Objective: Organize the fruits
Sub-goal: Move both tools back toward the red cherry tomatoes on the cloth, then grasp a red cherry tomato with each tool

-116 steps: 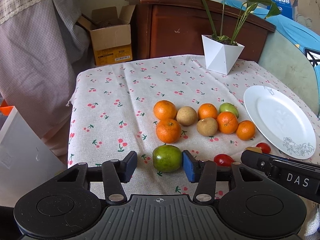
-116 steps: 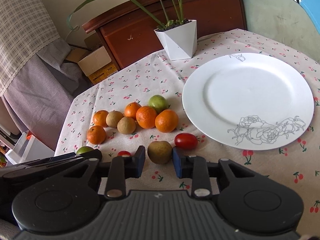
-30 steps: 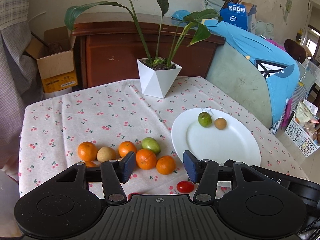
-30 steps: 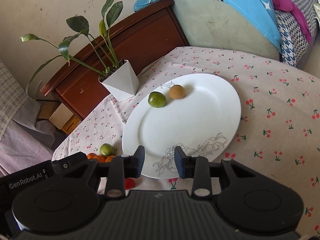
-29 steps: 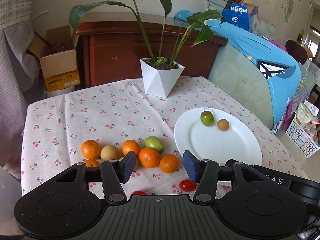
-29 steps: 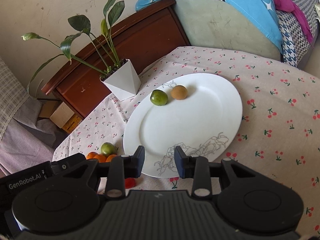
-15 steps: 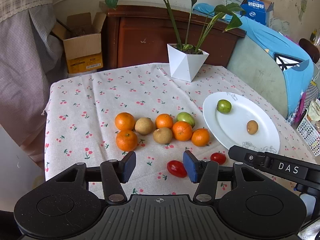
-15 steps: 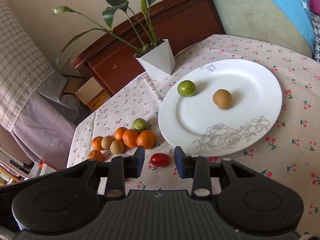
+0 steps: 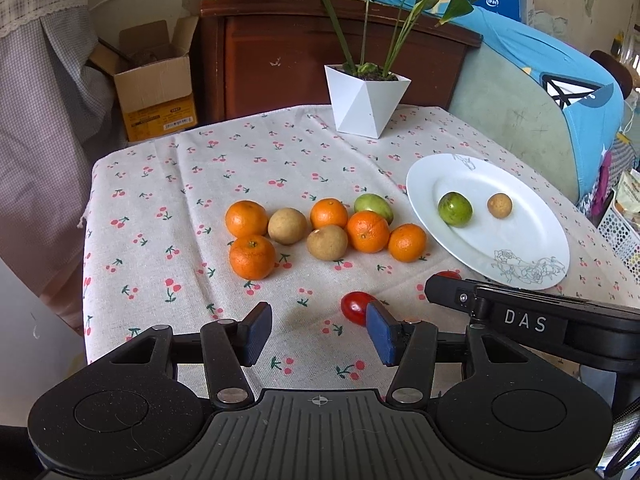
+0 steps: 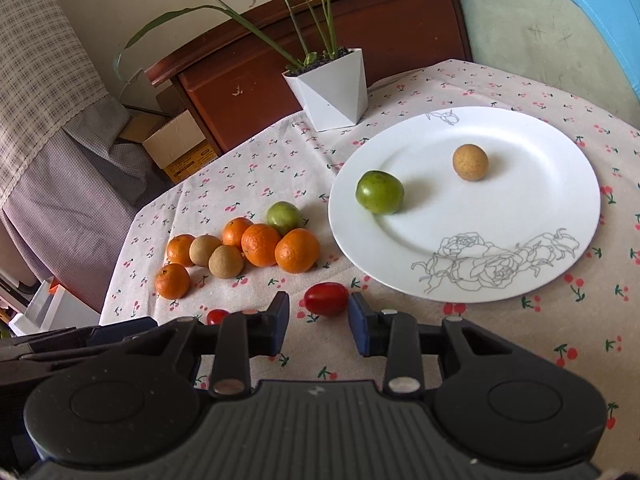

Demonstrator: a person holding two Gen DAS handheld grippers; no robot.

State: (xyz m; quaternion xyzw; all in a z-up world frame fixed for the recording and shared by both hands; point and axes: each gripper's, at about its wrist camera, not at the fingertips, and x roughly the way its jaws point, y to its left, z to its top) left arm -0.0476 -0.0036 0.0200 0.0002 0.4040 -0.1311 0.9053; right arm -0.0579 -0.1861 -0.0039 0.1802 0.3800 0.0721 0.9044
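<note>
A white plate (image 9: 532, 240) (image 10: 520, 216) holds a green fruit (image 9: 455, 209) (image 10: 379, 192) and a brown fruit (image 9: 499, 206) (image 10: 470, 162). Left of it lies a cluster of several oranges (image 9: 368, 231) (image 10: 297, 250), brown fruits (image 9: 327, 242) and a green fruit (image 9: 373, 207) (image 10: 283, 217). My left gripper (image 9: 316, 334) is open and empty, a red cherry tomato (image 9: 354, 308) just beyond its right finger. My right gripper (image 10: 318, 322) is open, low over the cloth, with a second red tomato (image 10: 325, 299) just ahead between its fingertips. It shows in the left wrist view as a black bar (image 9: 520, 318).
A white pot (image 9: 366, 100) (image 10: 334, 88) with a tall plant stands at the table's back. A cardboard box (image 9: 154, 80) and a wooden cabinet (image 9: 280, 52) stand behind the table. The cherry-print cloth (image 9: 160, 208) hangs over the left edge. A third small tomato (image 10: 217, 316) lies left of the right gripper.
Both grippers, empty, have pulled back from the plate and dropped toward the near tomatoes. The green and brown fruits they held 3.9 s ago lie on the plate.
</note>
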